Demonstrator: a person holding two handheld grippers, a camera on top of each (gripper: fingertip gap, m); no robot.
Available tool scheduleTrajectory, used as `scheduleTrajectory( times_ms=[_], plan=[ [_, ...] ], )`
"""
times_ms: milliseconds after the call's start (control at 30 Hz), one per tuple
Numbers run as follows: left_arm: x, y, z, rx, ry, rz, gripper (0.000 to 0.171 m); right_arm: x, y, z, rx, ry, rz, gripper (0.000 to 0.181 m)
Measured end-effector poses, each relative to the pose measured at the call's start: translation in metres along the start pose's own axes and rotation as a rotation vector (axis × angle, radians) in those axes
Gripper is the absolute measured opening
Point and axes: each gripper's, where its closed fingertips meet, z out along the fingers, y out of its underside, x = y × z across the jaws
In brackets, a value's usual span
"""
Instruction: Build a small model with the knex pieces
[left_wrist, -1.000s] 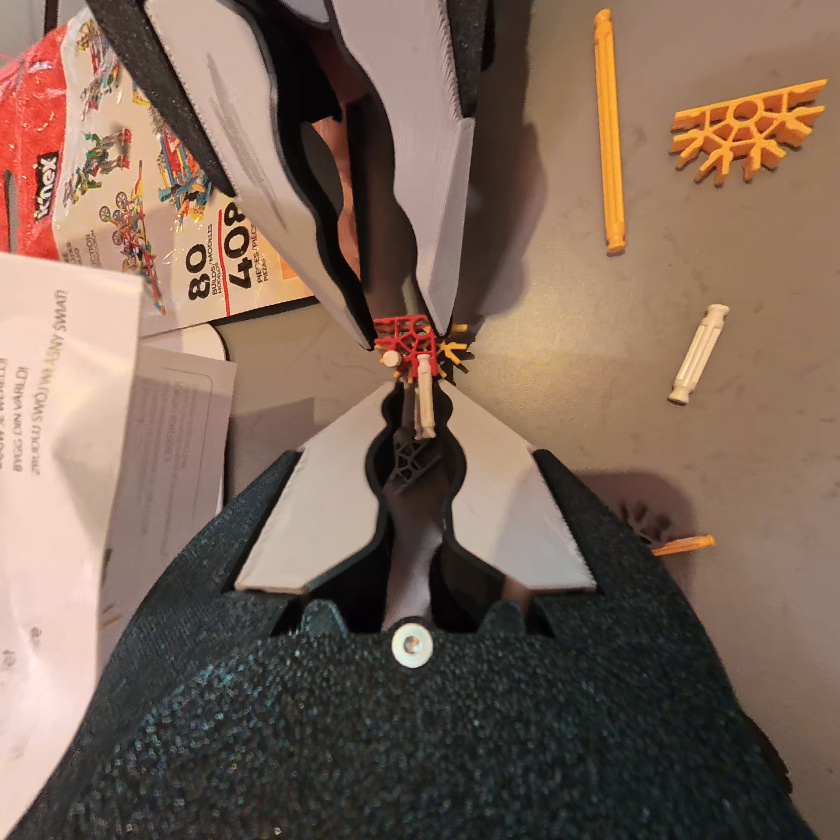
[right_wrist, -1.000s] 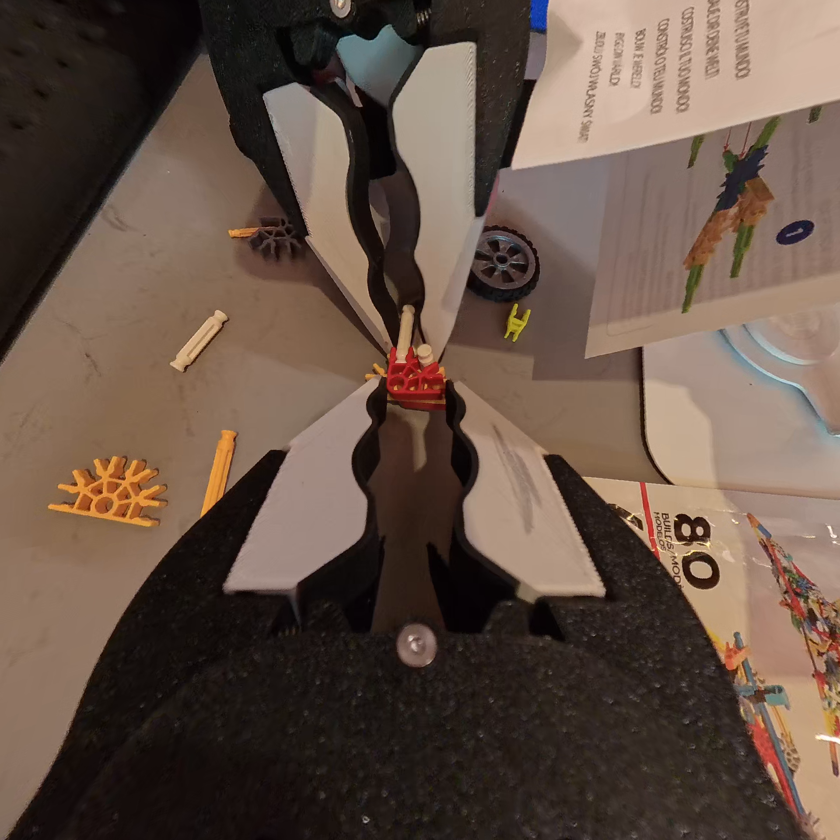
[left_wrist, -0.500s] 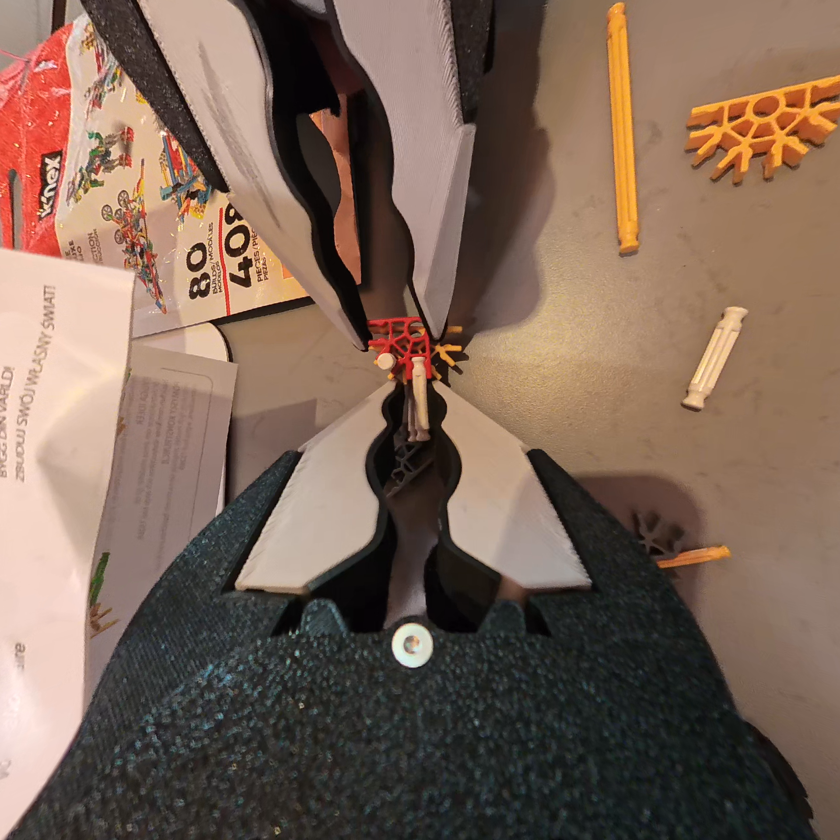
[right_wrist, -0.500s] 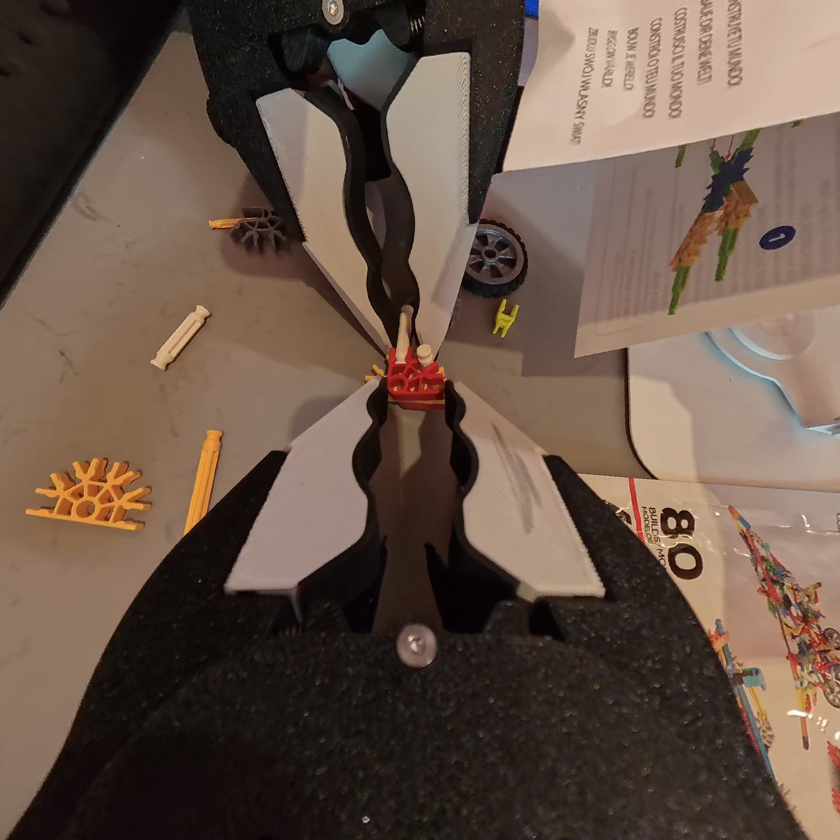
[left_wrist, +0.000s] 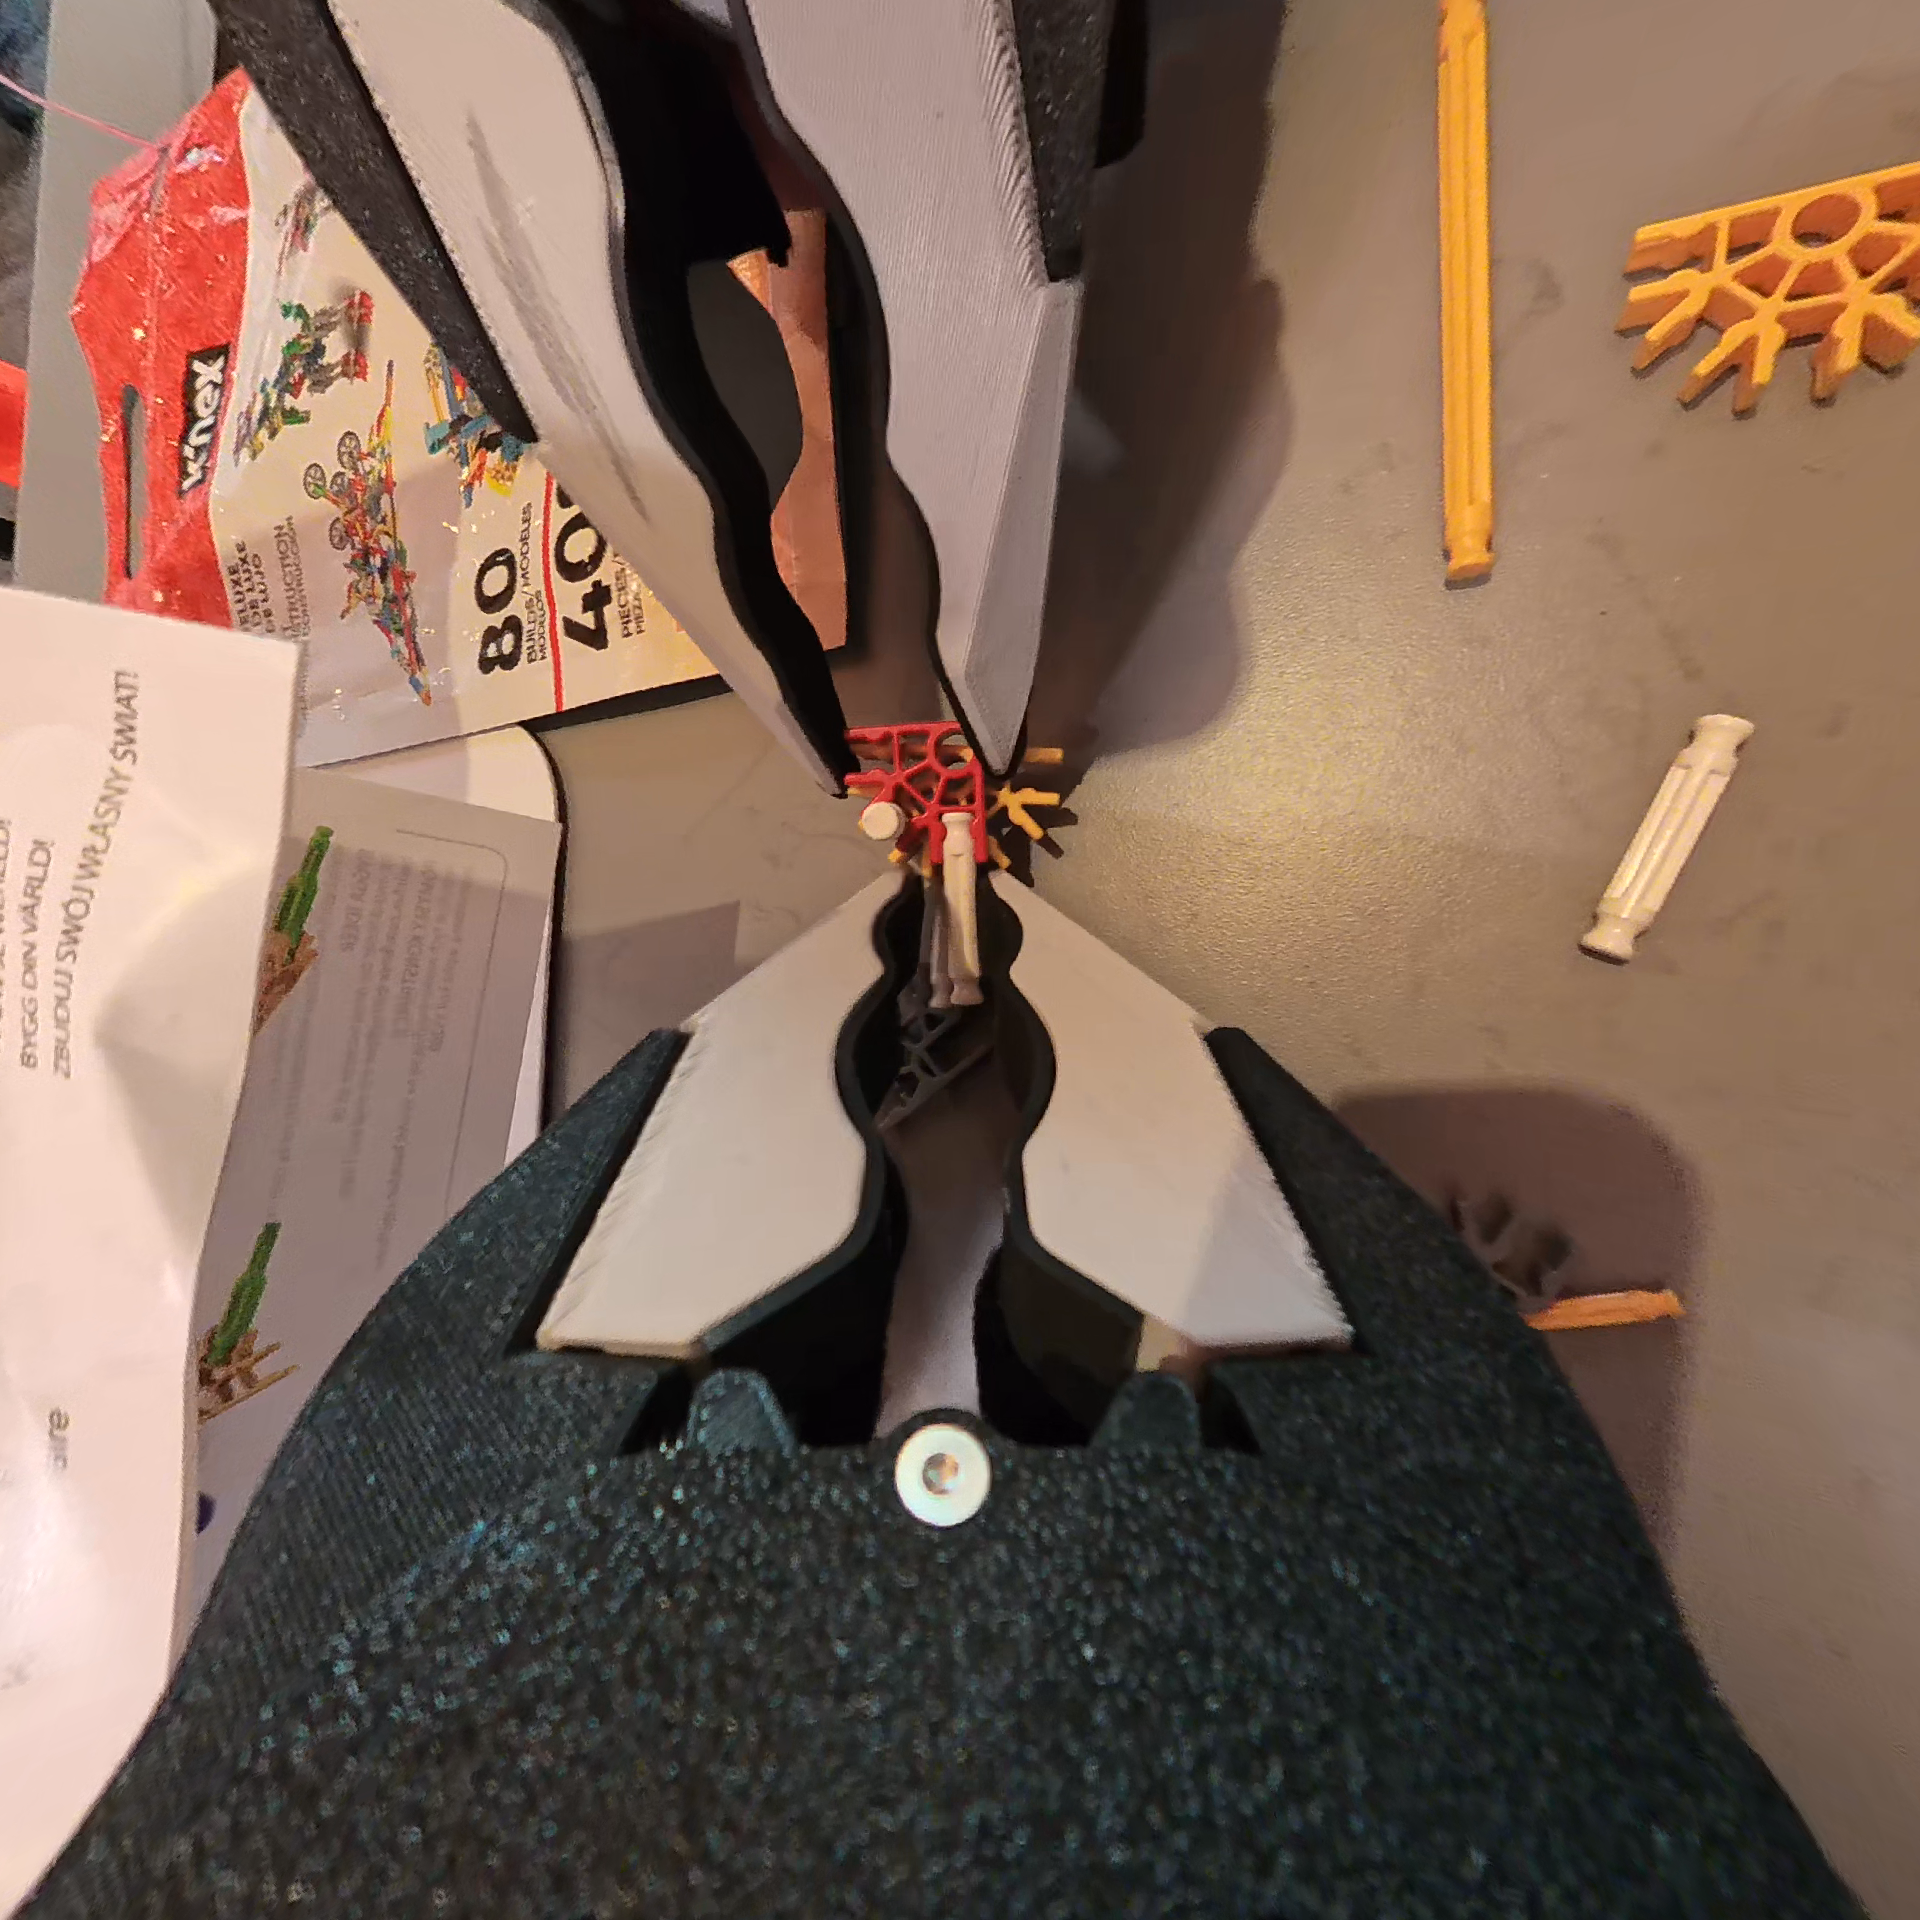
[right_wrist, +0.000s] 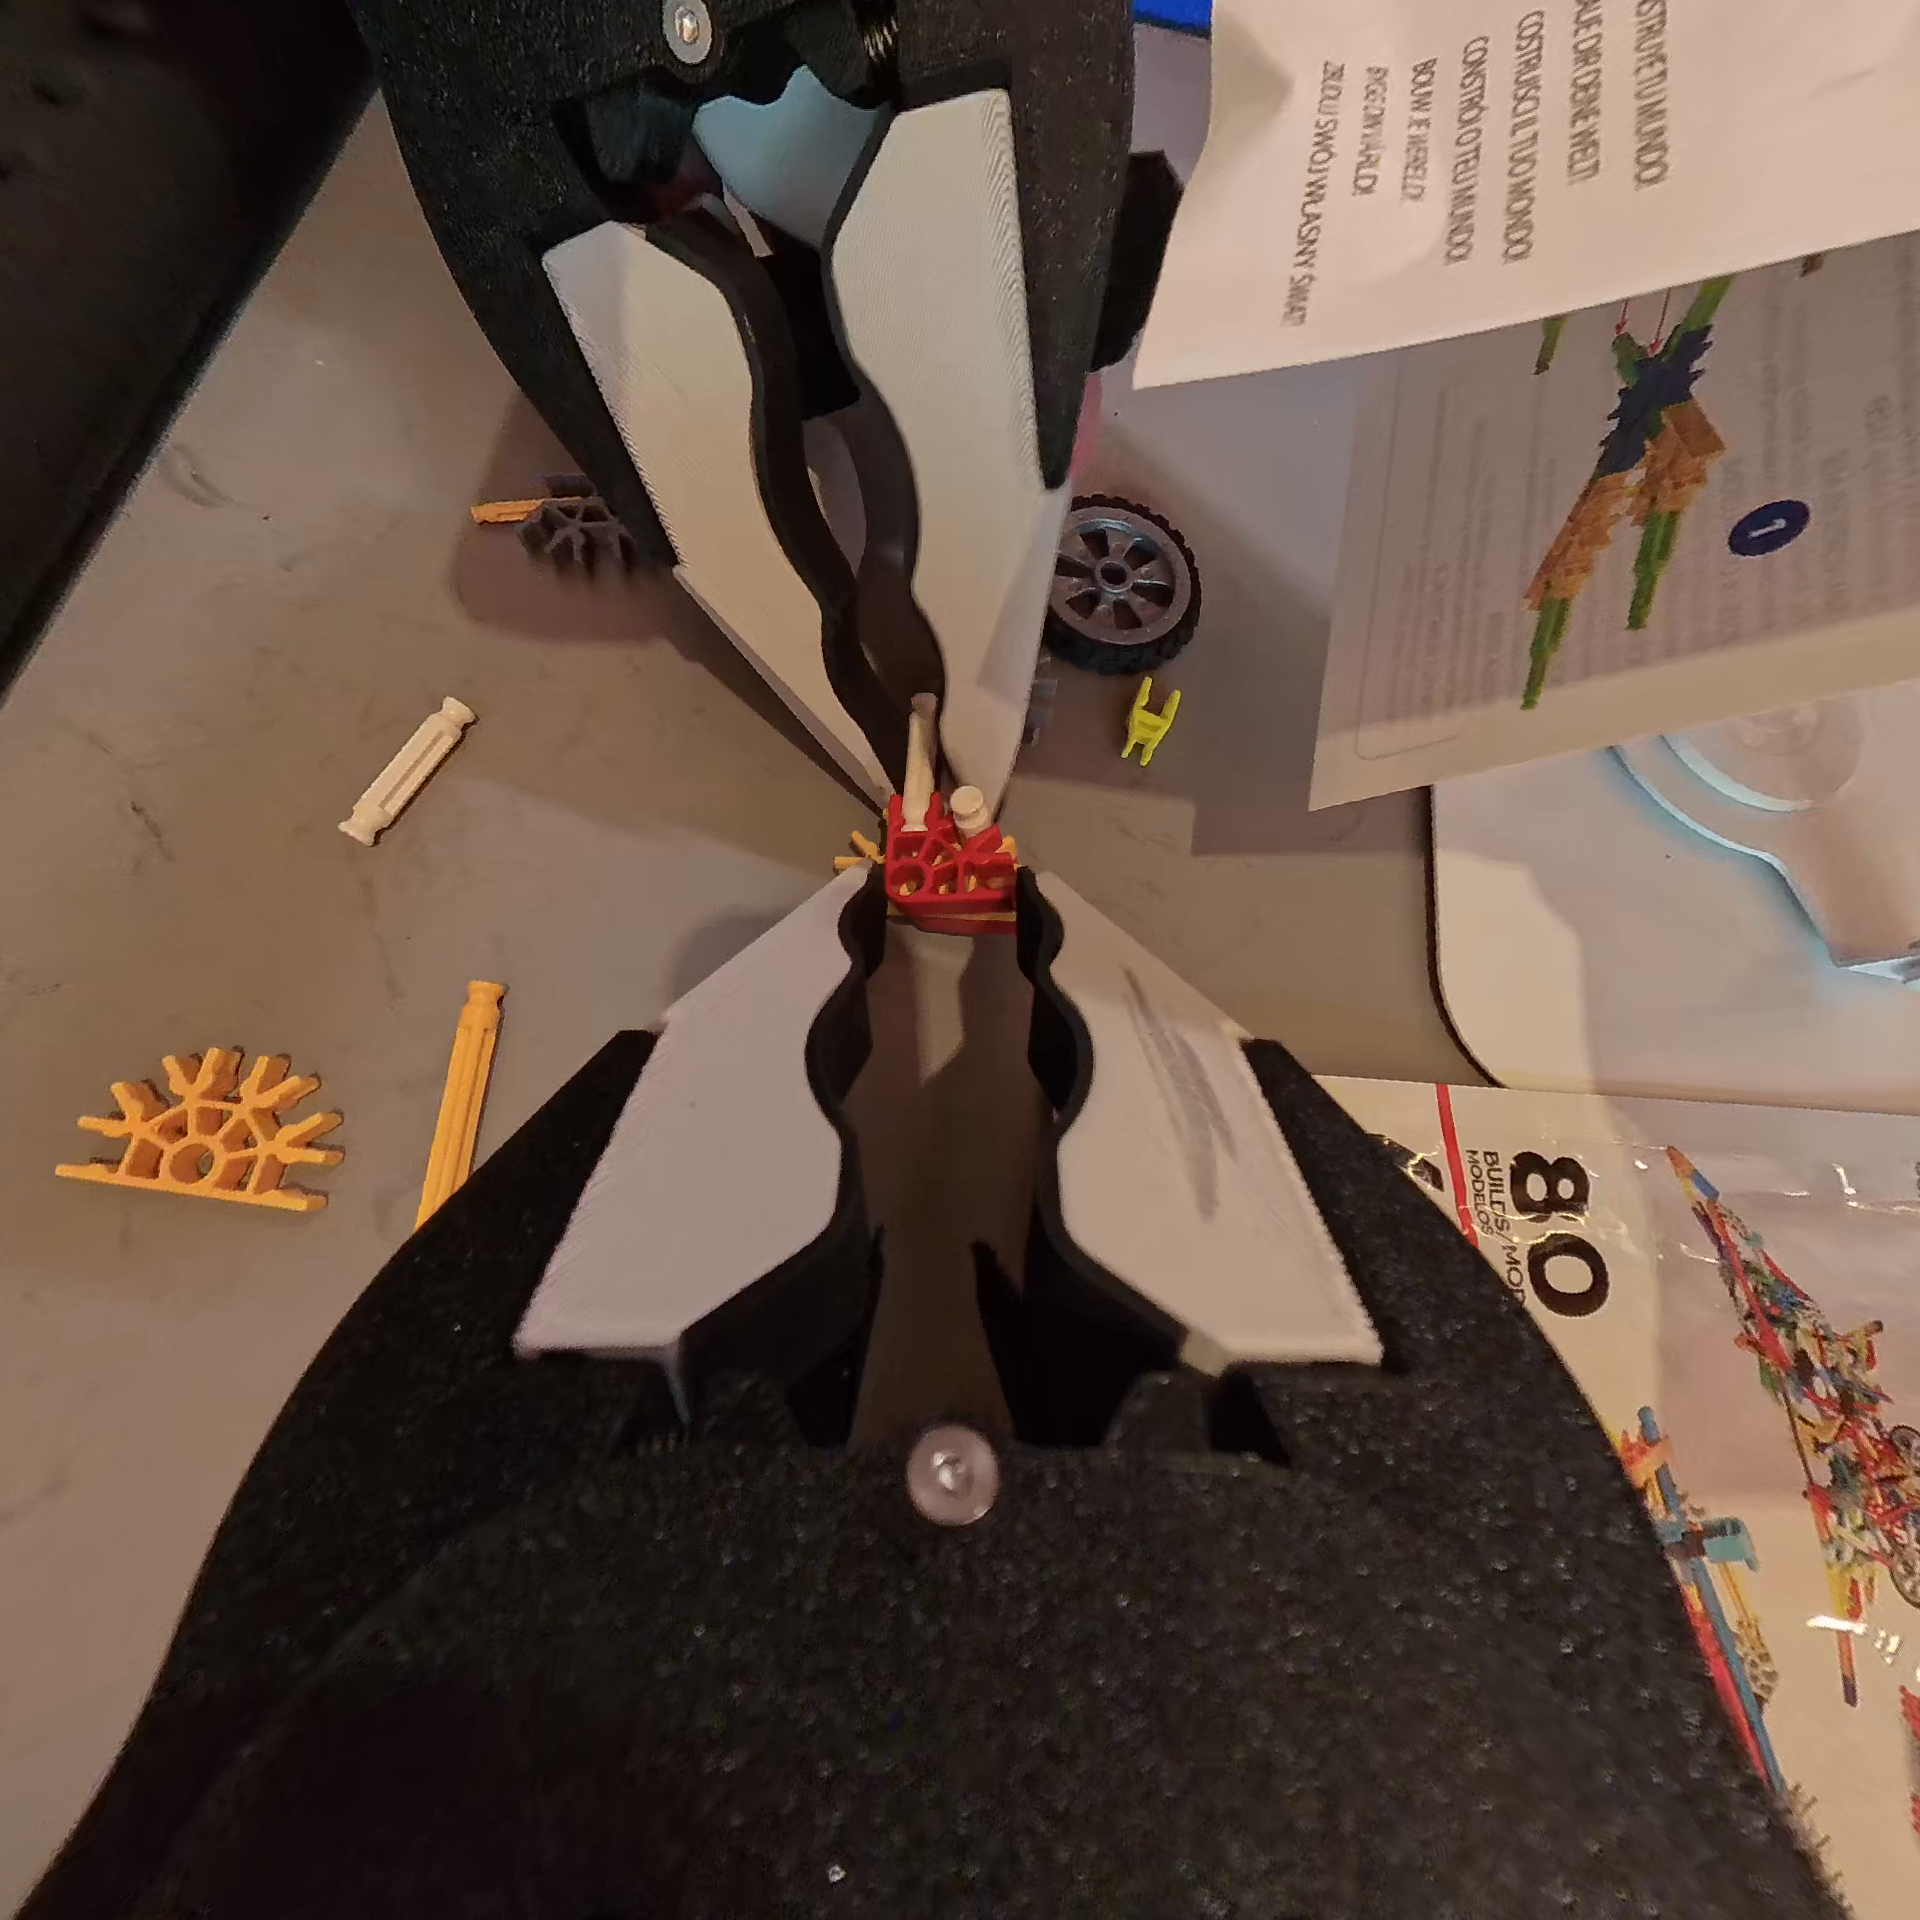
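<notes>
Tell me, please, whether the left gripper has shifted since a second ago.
Yes, the left gripper slid slightly left: the loose white rod drifts rightward in its view.

The left tongs' body hides most of the grey connector (left_wrist: 1507, 1242), the orange fan connector (left_wrist: 1787, 286) is cut by the edge, and the yellow connector (left_wrist: 1023, 816) sits mostly behind the red one (left_wrist: 920, 779).

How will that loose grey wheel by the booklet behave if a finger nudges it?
The toy wheel lies flat on its side on the table, so a nudge would probably slide it, not roll it. Its treaded black tyre looks rubbery, likely grippy. Small, spoked and plastic, so probably light. Tipped onto its tread, it would likely roll.
</notes>
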Motion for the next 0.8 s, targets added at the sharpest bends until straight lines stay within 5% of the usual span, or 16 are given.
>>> scheduleTrajectory(
  times_ms=[800],
  plan=[
    [0.0012,-0.0007,0.0014,0.014,0.063,-0.012,0.004,0.0017,-0.0025,0.0024,-0.031,0.018,-0.011,0.022]
  ],
)
